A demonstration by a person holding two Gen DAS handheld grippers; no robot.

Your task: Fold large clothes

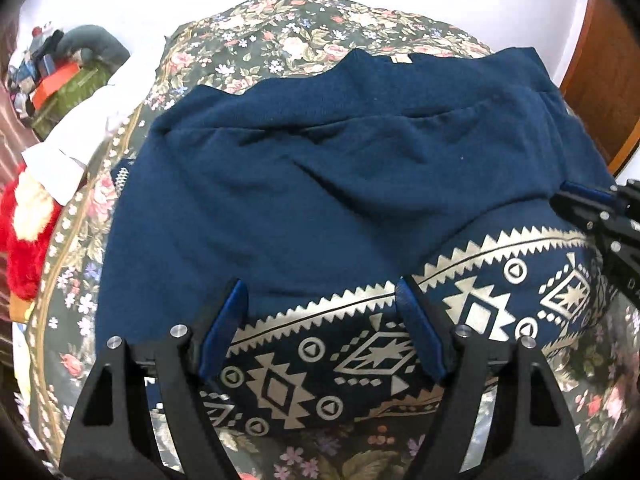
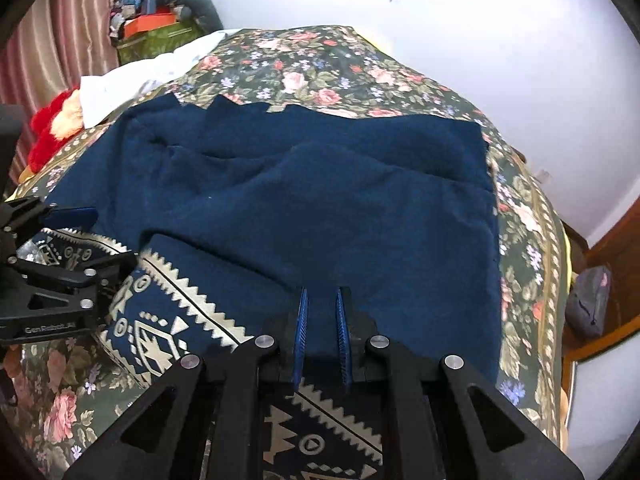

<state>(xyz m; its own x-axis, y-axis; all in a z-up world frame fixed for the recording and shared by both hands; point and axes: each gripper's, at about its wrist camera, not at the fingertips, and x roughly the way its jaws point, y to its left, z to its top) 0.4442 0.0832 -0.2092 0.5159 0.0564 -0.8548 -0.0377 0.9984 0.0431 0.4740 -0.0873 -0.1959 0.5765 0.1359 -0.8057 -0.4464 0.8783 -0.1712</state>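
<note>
A large navy garment (image 1: pixel 320 184) lies spread on the bed, with a silver geometric patterned band (image 1: pixel 360 360) along its near edge. It also shows in the right wrist view (image 2: pixel 320 200), its band (image 2: pixel 168 320) at the near left. My left gripper (image 1: pixel 322 300) is open, its fingers straddling the patterned band's upper edge. My right gripper (image 2: pixel 322 312) hovers over the near hem with a narrow gap between its fingers and no cloth between them. Each gripper shows in the other's view: the right one (image 1: pixel 600 220), the left one (image 2: pixel 72 248).
The floral bedspread (image 1: pixel 280 40) covers the bed. White cloth (image 2: pixel 140 76) and a red plush (image 2: pixel 52 120) lie at the left. Boxes and clutter (image 2: pixel 152 28) stand at the back left. A wooden frame (image 1: pixel 600 80) and a grey pouch (image 2: pixel 588 300) are at the right.
</note>
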